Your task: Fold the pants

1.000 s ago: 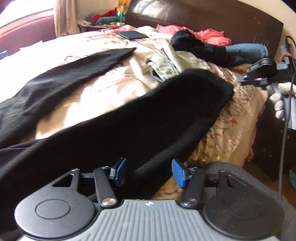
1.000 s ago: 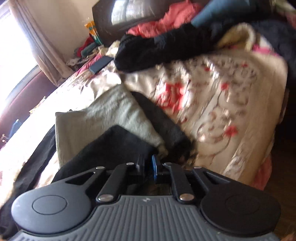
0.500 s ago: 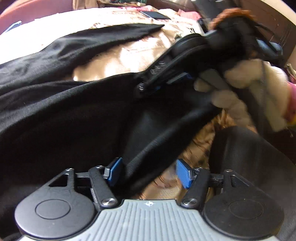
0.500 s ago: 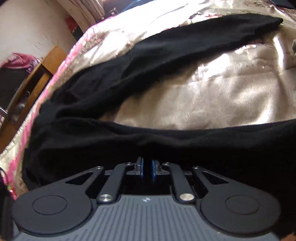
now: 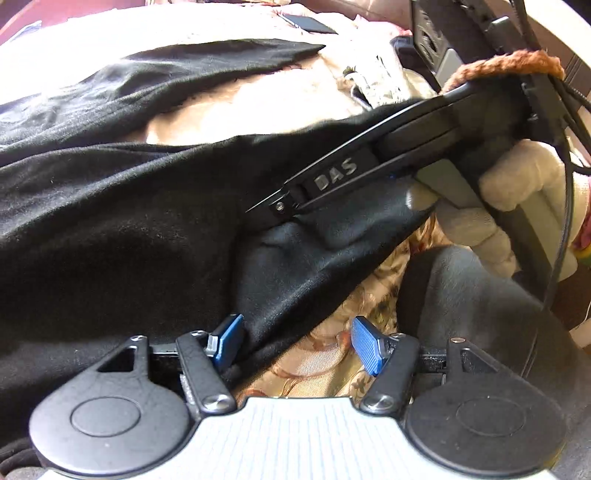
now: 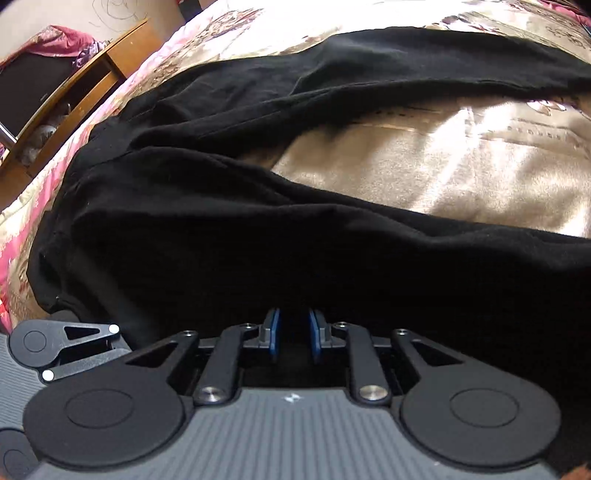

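Observation:
Black pants [image 5: 110,221] lie spread over the floral bedspread [image 5: 314,362], both legs running away from the waist [image 6: 92,229]. My left gripper [image 5: 297,341] is open at the near edge; a fold of the pants hangs between its blue pads [image 5: 365,345], closer to the left one. My right gripper [image 5: 280,206], held by a gloved hand [image 5: 517,192], points down onto the near leg. In its own view the right gripper [image 6: 294,334] is opening: the pads stand a narrow gap apart over the dark cloth. Whether cloth is between them is too dark to tell.
A phone [image 5: 310,24] and a pale green garment [image 5: 369,81] lie further up the bed. A wooden shelf [image 6: 74,74] with a pink cloth stands beyond the bed's edge. A dark grey cushioned shape [image 5: 480,295] sits beside the bed. Cables [image 5: 565,184] trail from the right gripper.
My right gripper swung from the pile at the head of the bed across to the near pants leg, and its shut pads have parted slightly. The left gripper edged closer and widened a little.

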Demonstrator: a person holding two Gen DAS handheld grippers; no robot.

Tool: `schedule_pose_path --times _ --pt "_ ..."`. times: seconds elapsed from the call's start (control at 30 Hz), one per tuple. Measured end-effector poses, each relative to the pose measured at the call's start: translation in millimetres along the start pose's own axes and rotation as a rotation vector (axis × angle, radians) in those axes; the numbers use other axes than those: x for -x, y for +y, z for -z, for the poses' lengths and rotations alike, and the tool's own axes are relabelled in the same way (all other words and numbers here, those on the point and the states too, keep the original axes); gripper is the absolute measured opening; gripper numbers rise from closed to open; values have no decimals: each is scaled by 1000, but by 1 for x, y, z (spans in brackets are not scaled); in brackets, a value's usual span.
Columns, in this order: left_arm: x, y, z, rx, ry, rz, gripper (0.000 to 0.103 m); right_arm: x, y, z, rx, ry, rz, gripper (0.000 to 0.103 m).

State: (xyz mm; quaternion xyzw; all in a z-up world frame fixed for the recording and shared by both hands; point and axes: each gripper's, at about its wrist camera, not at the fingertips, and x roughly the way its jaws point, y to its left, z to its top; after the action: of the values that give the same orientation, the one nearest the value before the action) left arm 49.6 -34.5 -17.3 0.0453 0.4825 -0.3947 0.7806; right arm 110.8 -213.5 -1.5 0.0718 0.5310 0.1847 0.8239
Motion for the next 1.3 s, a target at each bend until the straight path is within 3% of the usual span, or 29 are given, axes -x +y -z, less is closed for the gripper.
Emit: schedule_pose_path --times 0.1,0.23,0.47,0.67,0.87,0.93,1.0,1.13,1.3 --pt "9 2 -5 27 -33 -12 76 13 -3 -6 -21 -44 -12 21" --pt "-1 8 1 25 52 -35 76 -1 3 16 10 77 -1 19" --pt "16 7 -2 20 -12 -30 76 17 12 20 45 76 -26 22" --pt "7 2 3 -12 93 -37 76 14 13 36 85 159 -14 22" --pt "21 7 -6 5 8 -20 76 23 12 24 60 96 -38 23" --pt "11 14 -6 40 65 -17 76 8 9 28 48 146 -13 29" --pt "0 19 -3 61 118 -1 76 5 12 29 70 152 -8 29" --pt "19 19 -11 18 53 17 76 24 11 8 64 97 -23 29" --pt "51 50 -34 -32 -87 -110 76 35 -2 -54 61 -58 -5 29"
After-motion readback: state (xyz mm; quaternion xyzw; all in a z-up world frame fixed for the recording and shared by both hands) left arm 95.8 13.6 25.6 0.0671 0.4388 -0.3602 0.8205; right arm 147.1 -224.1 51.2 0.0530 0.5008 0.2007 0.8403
